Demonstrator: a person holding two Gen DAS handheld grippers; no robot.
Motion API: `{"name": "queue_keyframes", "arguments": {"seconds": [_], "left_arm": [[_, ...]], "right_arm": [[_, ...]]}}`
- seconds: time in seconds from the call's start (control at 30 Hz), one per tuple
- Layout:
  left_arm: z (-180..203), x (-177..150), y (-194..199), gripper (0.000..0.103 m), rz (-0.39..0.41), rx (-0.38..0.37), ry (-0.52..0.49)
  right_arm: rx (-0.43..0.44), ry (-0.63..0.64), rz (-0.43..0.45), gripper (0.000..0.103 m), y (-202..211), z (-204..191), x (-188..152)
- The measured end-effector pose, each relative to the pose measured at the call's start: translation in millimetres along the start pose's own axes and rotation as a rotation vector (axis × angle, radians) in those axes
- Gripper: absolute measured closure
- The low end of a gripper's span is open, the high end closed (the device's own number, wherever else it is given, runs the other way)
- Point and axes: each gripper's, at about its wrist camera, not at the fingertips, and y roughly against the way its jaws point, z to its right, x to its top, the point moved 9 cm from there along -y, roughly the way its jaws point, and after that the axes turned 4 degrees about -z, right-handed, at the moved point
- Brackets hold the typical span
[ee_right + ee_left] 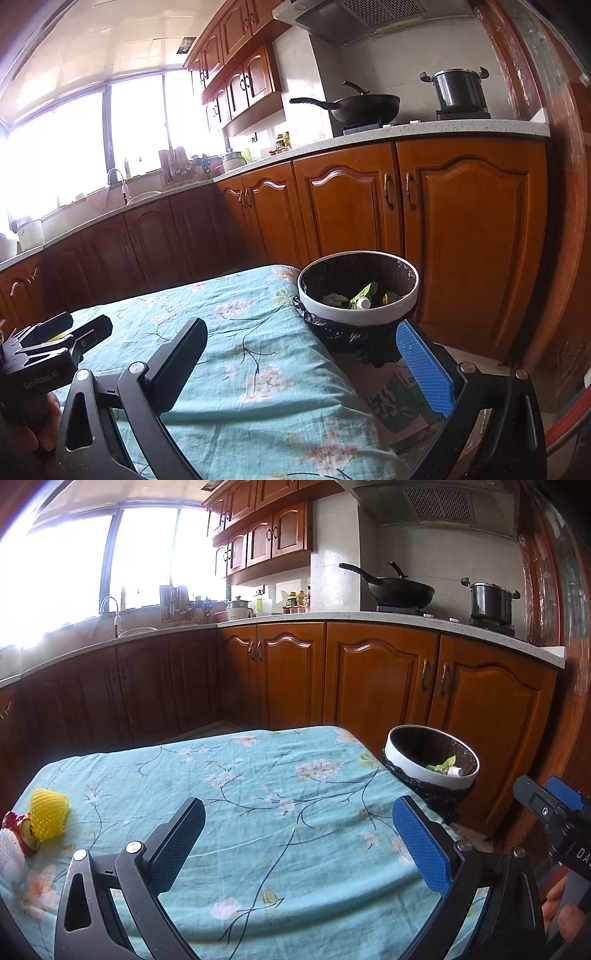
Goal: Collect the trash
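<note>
A white-rimmed trash bin (406,771) (369,316) lined with a black bag stands off the table's right edge, holding green leaves and a small white bottle (364,303). On the table's left edge lie a yellow foam fruit net (48,813), a red wrapper (23,832) and a white foam net (9,851). My left gripper (299,843) hovers open over the teal floral tablecloth (258,794), nothing between its fingers. My right gripper (303,363) is open and empty too, over the table's right corner just short of the bin. Each gripper shows at the edge of the other's view.
Wooden kitchen cabinets (369,675) run behind the table, under a pale countertop with a wok (399,589) and a steel pot (489,600) on the stove. A sink and tap (110,609) sit under the bright window. A printed carton (399,410) lies below the bin.
</note>
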Motion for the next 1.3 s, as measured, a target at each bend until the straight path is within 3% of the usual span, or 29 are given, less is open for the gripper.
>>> {"name": "queue_keyframes", "arguments": {"seconds": [1.3], "left_arm": [[-1.4, -2.1, -7.1, 0.001, -0.011, -0.018, -0.015]], "right_arm": [[0.004, 0.018, 0.002, 0.0, 3.2, -4.5, 4.2]]}}
